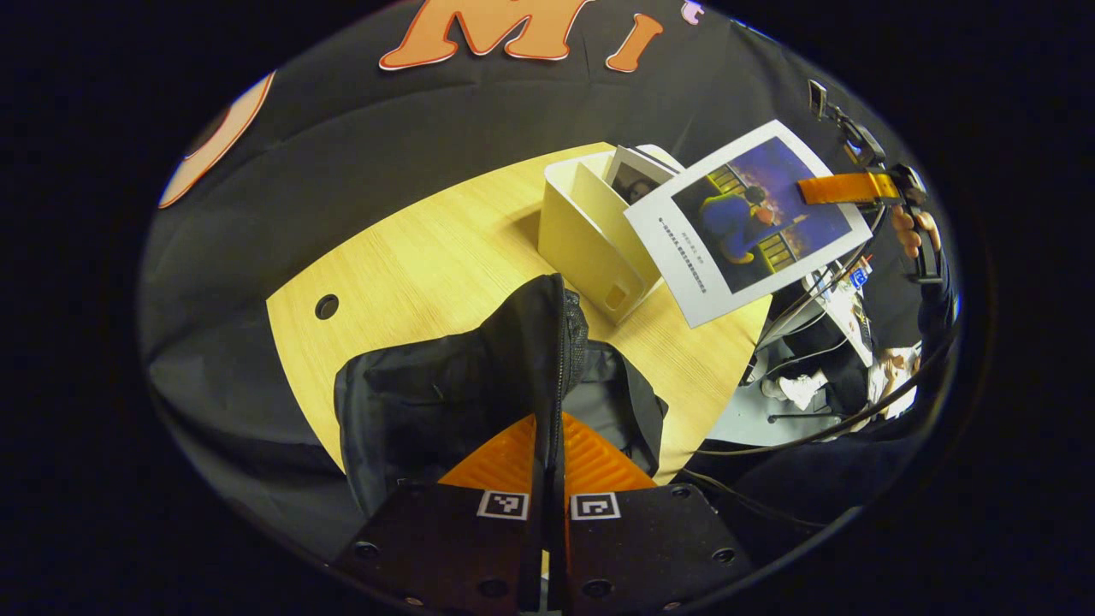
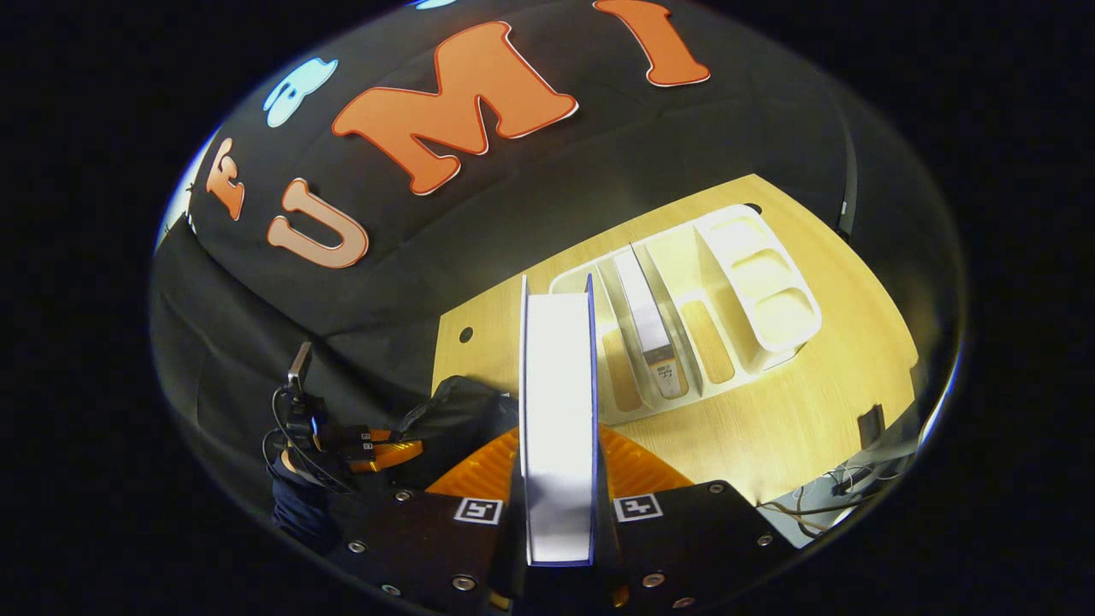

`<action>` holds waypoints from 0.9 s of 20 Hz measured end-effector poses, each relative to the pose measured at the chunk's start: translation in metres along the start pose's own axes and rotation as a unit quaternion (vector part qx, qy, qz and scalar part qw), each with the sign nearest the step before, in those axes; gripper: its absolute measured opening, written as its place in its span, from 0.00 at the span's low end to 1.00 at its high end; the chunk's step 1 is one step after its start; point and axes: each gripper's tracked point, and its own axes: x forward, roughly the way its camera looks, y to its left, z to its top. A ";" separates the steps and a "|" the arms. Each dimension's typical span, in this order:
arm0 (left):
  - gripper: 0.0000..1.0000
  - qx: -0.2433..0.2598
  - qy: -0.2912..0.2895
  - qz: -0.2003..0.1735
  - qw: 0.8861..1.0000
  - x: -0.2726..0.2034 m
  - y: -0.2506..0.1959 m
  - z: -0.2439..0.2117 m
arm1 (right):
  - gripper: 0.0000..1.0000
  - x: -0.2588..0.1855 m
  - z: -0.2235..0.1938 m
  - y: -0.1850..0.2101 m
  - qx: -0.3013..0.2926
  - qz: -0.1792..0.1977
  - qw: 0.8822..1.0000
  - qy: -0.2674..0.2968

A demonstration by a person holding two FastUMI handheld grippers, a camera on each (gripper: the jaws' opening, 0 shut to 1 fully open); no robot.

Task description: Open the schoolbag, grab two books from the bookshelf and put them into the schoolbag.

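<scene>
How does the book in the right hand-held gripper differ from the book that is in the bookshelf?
The held book is lifted off the table, clamped by the right hand-held gripper; the other book stands in a slot of the bookshelf, untouched. The held book looks thicker. Both stand on edge.

Left gripper view: my camera sits high over the near edge of the table (image 1: 411, 257), looking down and forward along my left gripper (image 1: 547, 479), very close to the schoolbag (image 1: 479, 376); bookshelf (image 1: 590, 231) at 1 o'clock; my right gripper (image 1: 843, 188) farther off at 2 o'clock.

Right gripper view: camera above the table, facing the booth wall, the book (image 2: 558, 411) close along my right gripper's fingers; my left gripper (image 2: 389, 453) at 8 o'clock.

Shared: table, bookshelf, schoolbag, book.
</scene>
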 end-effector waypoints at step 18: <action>0.04 -0.039 -0.037 0.001 0.999 -0.008 -0.004 0.006 | 0.31 0.088 -0.103 0.049 0.149 0.130 0.980 0.023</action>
